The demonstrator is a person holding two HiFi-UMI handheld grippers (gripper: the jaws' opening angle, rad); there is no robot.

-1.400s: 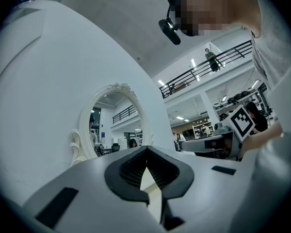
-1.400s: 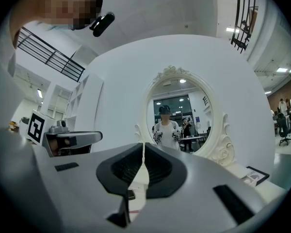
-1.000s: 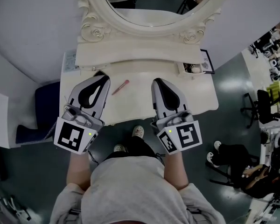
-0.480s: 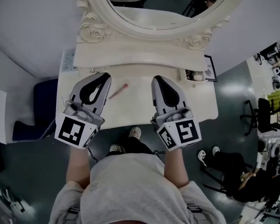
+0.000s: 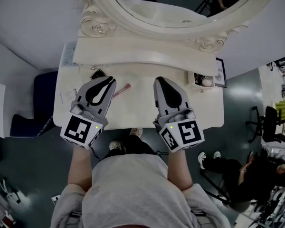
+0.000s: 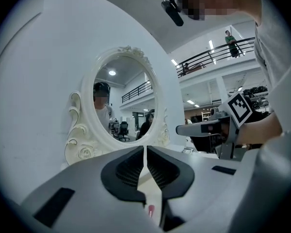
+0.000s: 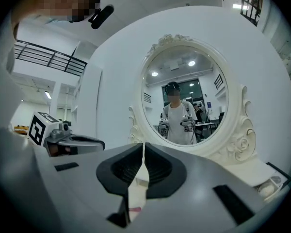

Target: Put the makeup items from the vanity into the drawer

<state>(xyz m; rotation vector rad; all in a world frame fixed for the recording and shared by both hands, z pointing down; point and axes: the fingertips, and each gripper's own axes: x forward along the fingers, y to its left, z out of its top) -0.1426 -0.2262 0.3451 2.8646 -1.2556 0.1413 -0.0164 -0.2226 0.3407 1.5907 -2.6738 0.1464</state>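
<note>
Left tongs [image 5: 109, 80], right tongs [image 5: 160, 81]: jaws together

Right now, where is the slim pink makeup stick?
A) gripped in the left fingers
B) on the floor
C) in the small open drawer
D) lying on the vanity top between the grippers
D: the pink stick lies on the vanity top, between the left gripper and the right gripper.

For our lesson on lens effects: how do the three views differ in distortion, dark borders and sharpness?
Head view: evenly lit, sharp, little bending. Left gripper view: strong fisheye, black round border, left gripper close and soft. Right gripper view: same fisheye border; the mirror bulges.
</note>
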